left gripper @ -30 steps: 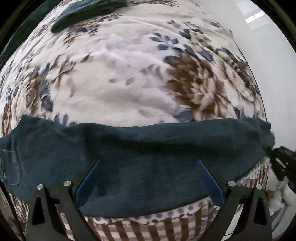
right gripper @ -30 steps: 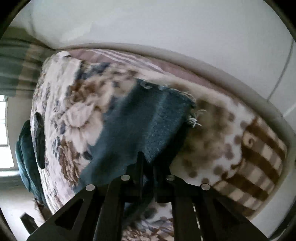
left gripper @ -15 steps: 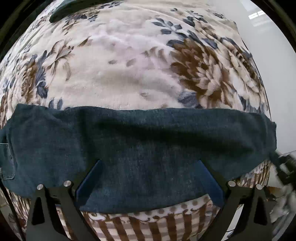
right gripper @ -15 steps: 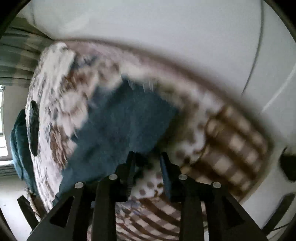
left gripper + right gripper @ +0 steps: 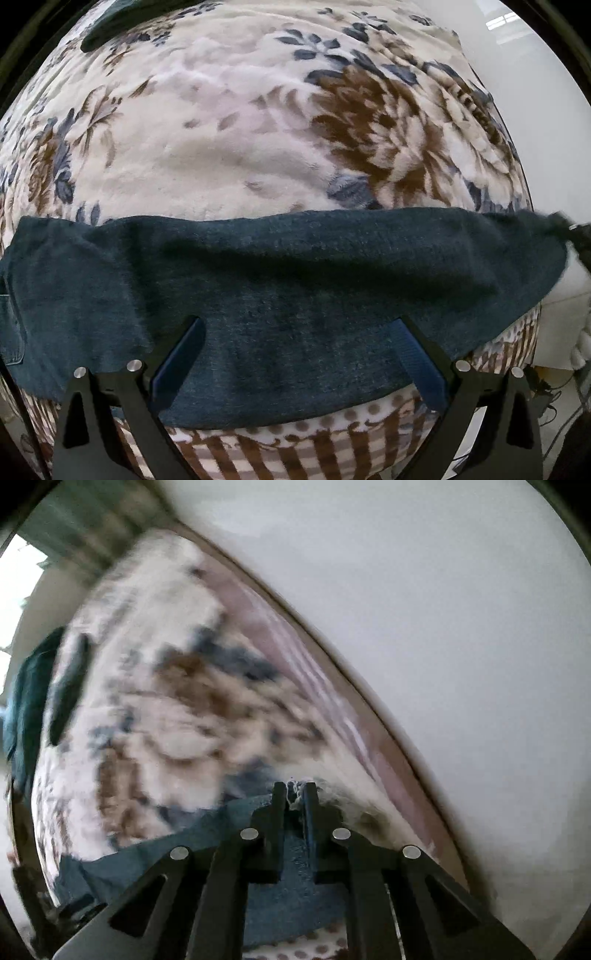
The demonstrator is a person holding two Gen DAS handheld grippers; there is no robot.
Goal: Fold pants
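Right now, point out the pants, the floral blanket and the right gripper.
pants (image 5: 295, 295), left wrist view, middle of the dark denim.
floral blanket (image 5: 221, 147), left wrist view, pale patch above the pants.
right gripper (image 5: 294, 794), right wrist view, between fingertips at frayed hem.

The left wrist view looks closely down across the pants (image 5: 288, 295) onto the blanket (image 5: 229, 140). The right wrist view faces along both from the hem end, toward the wall (image 5: 424, 609).
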